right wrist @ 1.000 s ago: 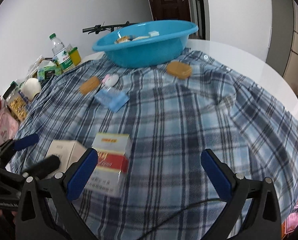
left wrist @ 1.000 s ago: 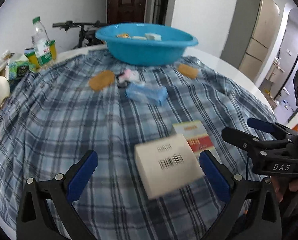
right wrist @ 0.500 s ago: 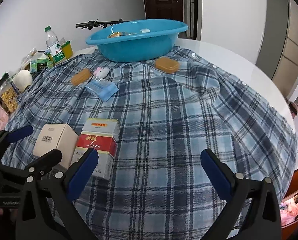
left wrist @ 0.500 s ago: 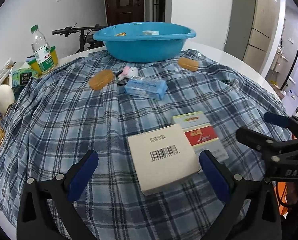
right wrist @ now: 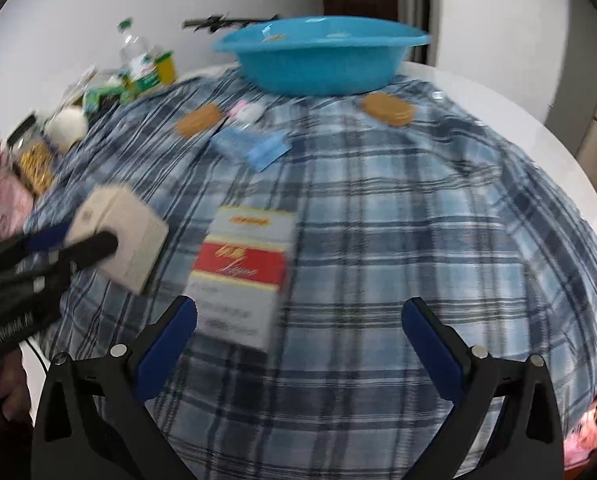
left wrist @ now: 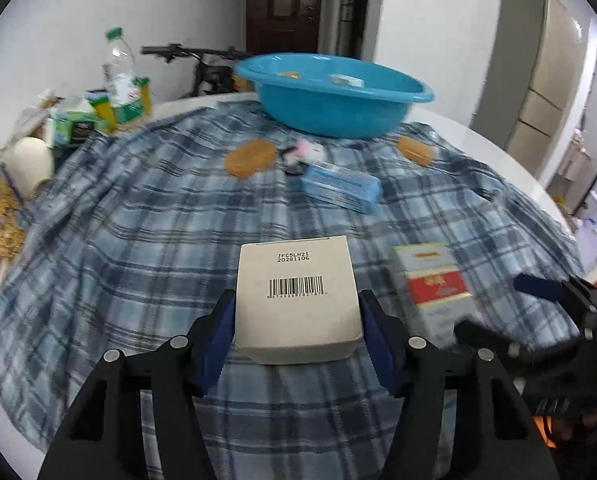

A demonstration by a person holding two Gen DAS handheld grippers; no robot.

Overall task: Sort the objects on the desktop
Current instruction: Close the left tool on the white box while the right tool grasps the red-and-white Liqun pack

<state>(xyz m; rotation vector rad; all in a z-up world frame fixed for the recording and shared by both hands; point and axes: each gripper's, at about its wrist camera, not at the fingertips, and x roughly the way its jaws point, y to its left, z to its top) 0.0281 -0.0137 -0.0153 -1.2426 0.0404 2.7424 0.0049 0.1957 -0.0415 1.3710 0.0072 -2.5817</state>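
The left tool (left wrist: 296, 322) is closing, its blue pads against both sides of the white barcoded cardboard box (left wrist: 296, 294) on the plaid-covered counter (left wrist: 138, 240), probably bound for the blue plastic basin (left wrist: 330, 98). The right tool (right wrist: 298, 334) stands apart beside the red-and-white carton (right wrist: 244, 270), likely next.

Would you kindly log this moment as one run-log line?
left claw: closing on white barcode box | right claw: open, empty, near red-and-white carton | blue basin: waiting
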